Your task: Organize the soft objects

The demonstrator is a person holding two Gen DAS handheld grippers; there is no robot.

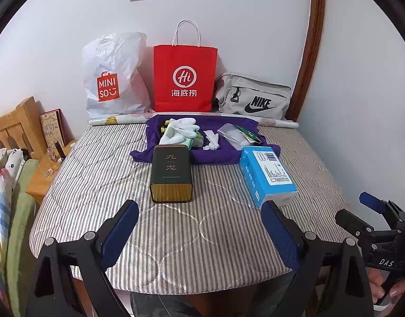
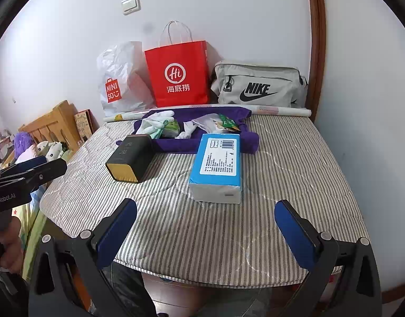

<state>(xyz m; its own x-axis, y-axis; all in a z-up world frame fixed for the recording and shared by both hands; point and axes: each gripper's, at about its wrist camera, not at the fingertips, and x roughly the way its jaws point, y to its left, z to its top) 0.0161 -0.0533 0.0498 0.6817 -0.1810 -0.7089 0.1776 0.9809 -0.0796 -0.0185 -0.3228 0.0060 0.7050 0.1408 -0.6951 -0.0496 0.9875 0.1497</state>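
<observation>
I read left gripper jaws wide, empty | right gripper wide, empty, both above striped pad | white gloves on purple cloth behind tissue pack, dark tin | bags against wall

Both tools are black with round silver screws. The left gripper and right gripper have blue pads. White letters mark their sides.
</observation>
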